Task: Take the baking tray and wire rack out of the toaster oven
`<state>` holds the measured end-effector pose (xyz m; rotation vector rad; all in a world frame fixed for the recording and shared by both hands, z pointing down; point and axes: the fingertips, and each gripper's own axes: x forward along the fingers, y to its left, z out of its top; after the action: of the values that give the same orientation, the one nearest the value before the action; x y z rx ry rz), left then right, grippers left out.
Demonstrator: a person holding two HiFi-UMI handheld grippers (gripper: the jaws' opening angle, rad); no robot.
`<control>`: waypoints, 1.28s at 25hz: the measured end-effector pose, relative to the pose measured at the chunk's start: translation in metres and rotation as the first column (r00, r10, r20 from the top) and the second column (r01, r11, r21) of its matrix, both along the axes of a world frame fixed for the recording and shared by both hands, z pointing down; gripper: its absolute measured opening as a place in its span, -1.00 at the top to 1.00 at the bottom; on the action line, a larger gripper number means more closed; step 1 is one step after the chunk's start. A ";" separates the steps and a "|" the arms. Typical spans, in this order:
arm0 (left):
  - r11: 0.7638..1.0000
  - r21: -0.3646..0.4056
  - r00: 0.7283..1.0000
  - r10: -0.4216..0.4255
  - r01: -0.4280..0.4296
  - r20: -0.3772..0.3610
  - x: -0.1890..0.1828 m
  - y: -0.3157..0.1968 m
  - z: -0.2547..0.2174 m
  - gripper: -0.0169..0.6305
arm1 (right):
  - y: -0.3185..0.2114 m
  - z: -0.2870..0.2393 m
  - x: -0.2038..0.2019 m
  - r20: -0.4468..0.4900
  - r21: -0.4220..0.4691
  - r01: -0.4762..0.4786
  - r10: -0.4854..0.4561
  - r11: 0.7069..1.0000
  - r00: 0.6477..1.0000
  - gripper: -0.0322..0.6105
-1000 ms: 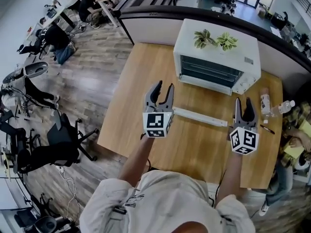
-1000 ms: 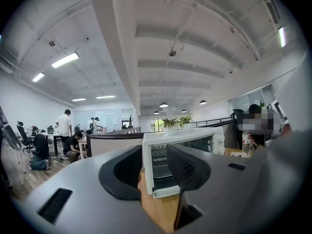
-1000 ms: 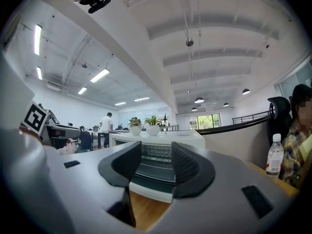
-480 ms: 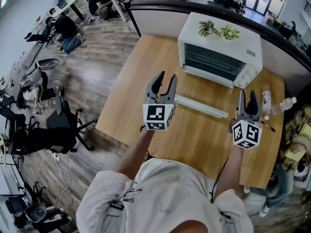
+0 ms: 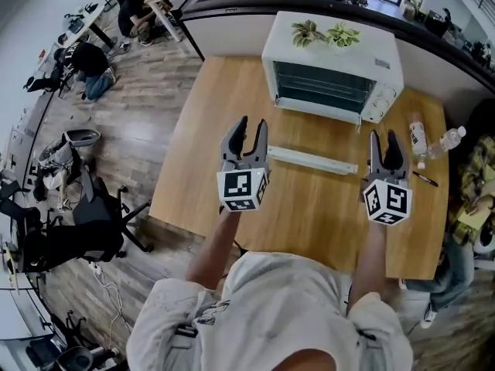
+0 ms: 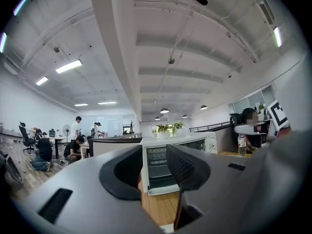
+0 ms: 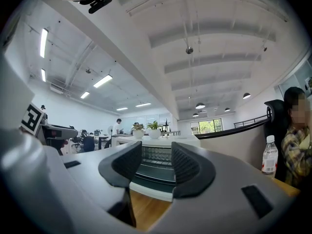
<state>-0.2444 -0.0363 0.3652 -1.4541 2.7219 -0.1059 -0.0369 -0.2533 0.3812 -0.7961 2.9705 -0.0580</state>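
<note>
A white toaster oven stands at the table's far side. Its glass door hangs open toward me. Thin bars of the wire rack show in the dark cavity; I cannot make out the baking tray. My left gripper hovers in front of the door's left end, and its jaws are closing slightly with nothing between them. My right gripper is open and empty by the door's right end. The left gripper view frames the oven past the gripper. In the right gripper view the rack shows beyond the gripper.
Two small potted plants sit on the oven. Two bottles and a pen lie at the table's right side, where a seated person is close. Office chairs stand on the floor to the left.
The left gripper has edged forward toward the oven door. The right gripper has barely moved. Both stay empty, and the head view has shifted.
</note>
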 end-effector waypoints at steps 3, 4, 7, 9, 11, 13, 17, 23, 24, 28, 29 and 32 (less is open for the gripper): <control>1.000 0.000 1.000 -0.001 0.001 -0.010 -0.004 0.000 0.003 0.45 | 0.006 0.003 -0.005 -0.024 0.014 0.009 -0.009 1.000 1.000 0.30; 1.000 0.001 1.000 0.000 0.000 -0.010 -0.005 -0.001 0.004 0.45 | 0.007 0.004 -0.007 -0.033 0.022 0.012 -0.011 1.000 0.999 0.30; 1.000 -0.004 1.000 0.005 -0.005 -0.010 -0.005 -0.002 0.005 0.45 | 0.010 0.005 -0.011 -0.070 0.061 0.014 -0.009 0.998 0.997 0.29; 1.000 -0.008 1.000 0.006 -0.006 -0.016 -0.006 -0.003 0.008 0.45 | 0.011 0.006 -0.015 -0.075 0.062 0.025 -0.020 0.998 0.997 0.29; 1.000 -0.013 1.000 0.008 -0.009 -0.017 -0.006 -0.005 0.011 0.45 | 0.011 0.008 -0.016 -0.076 0.055 0.028 -0.024 0.998 0.997 0.29; 1.000 -0.021 1.000 0.015 -0.015 -0.013 -0.006 -0.008 0.013 0.45 | 0.010 0.011 -0.017 -0.080 0.049 0.027 -0.023 0.998 0.996 0.29; 0.998 -0.051 1.000 0.024 -0.024 0.004 -0.010 -0.012 0.018 0.45 | 0.007 0.015 -0.019 -0.096 0.049 0.024 -0.019 0.998 0.995 0.29; 0.982 -0.180 0.993 0.076 -0.059 0.089 -0.011 -0.025 0.031 0.45 | 0.003 0.025 -0.023 -0.140 0.057 0.029 -0.021 0.998 0.990 0.29; 0.979 -0.194 0.992 0.084 -0.064 0.096 -0.011 -0.027 0.034 0.45 | 0.001 0.027 -0.024 -0.150 0.059 0.027 -0.018 0.998 0.989 0.29; 0.967 -0.241 0.987 0.113 -0.083 0.116 -0.015 -0.039 0.043 0.45 | -0.003 0.036 -0.029 -0.187 0.069 0.033 -0.020 0.997 0.982 0.29; 0.963 -0.255 0.985 0.122 -0.087 0.122 -0.017 -0.042 0.046 0.45 | -0.004 0.037 -0.031 -0.192 0.067 0.036 -0.023 0.997 0.981 0.29; 0.953 -0.284 0.984 0.139 -0.102 0.114 -0.024 -0.053 0.055 0.45 | -0.012 0.040 -0.037 -0.216 0.073 0.038 -0.022 0.997 0.976 0.31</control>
<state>-0.2683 -0.0897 0.4201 -1.6105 2.5833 -0.5792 -0.0743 -0.2654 0.4208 -0.7956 3.1639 0.1501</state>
